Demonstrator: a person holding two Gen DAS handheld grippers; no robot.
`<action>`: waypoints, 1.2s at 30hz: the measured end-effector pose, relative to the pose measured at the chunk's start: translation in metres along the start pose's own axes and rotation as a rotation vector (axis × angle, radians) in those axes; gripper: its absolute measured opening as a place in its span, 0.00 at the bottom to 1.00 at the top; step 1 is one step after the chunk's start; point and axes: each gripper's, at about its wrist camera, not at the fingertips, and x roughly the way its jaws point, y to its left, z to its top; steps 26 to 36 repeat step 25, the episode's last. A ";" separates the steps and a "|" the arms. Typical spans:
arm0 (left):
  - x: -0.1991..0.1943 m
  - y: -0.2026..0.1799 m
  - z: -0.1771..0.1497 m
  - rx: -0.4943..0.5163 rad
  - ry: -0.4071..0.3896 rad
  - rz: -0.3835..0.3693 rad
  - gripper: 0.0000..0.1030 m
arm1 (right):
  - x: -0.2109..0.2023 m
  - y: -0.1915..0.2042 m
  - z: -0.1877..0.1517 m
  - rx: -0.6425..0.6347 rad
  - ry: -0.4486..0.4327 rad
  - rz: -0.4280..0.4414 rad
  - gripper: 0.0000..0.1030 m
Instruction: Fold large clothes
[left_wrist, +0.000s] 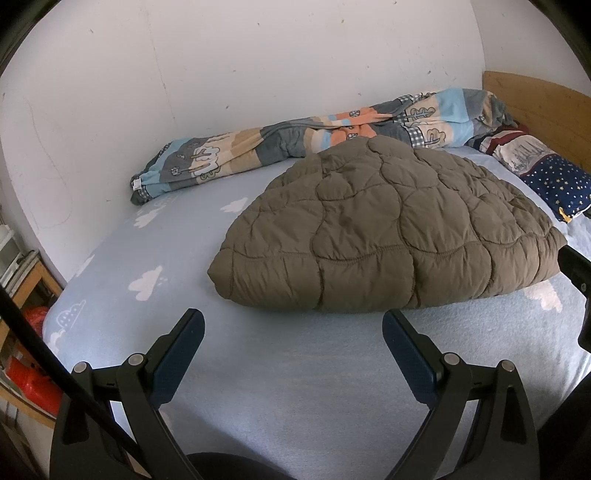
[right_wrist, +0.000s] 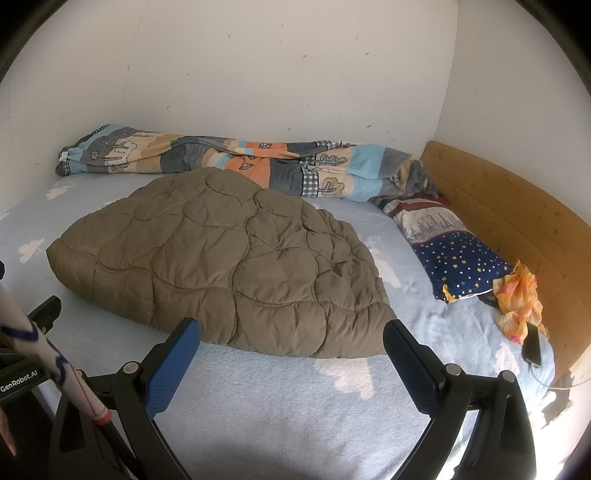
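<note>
A folded olive quilted jacket lies mid-bed on the light blue cloud-print sheet, short of the patterned blanket along the wall edge. The left gripper and right gripper hover near the bed's front edge, fingers spread, empty.

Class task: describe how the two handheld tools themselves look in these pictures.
Both the left tool and the right tool have black angular frames with silver pivot bolts and two fingers faced with blue textured pads. A white "GenRobot.AI" marking shows at the right view's edge.
</note>
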 end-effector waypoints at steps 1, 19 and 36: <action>0.000 0.000 0.000 -0.002 0.001 -0.001 0.94 | 0.000 0.000 0.000 0.001 -0.002 0.001 0.98; -0.007 0.000 0.001 -0.004 -0.021 0.009 0.94 | -0.002 -0.002 0.002 0.000 -0.003 -0.007 0.98; -0.024 0.005 0.001 0.002 -0.075 0.024 0.94 | -0.009 -0.005 0.001 0.007 -0.013 -0.017 0.98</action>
